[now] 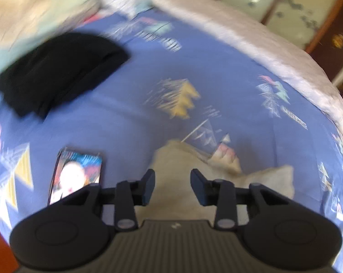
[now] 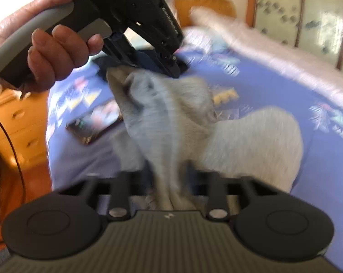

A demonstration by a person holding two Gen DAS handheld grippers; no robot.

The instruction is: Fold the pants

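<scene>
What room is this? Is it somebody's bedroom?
Most likely a bedroom. The grey pants lie on a bed with a blue patterned sheet and a pale quilt. A wooden chest of drawers stands beside the bed.

A bedroom in a home. A bed w/ a blue sheet [image 1: 137,86] printed w/ triangles fills most of both views; a pale quilt [image 1: 251,38] lies along its far edge. Behind it stand wardrobe doors [image 1: 285,2] w/ wood frames and patterned panels. At the left a wooden drawer chest [image 2: 19,122] stands beside the bed. A folded black garment [image 1: 57,72] and a magazine [image 1: 78,175] lie on the sheet.
</scene>
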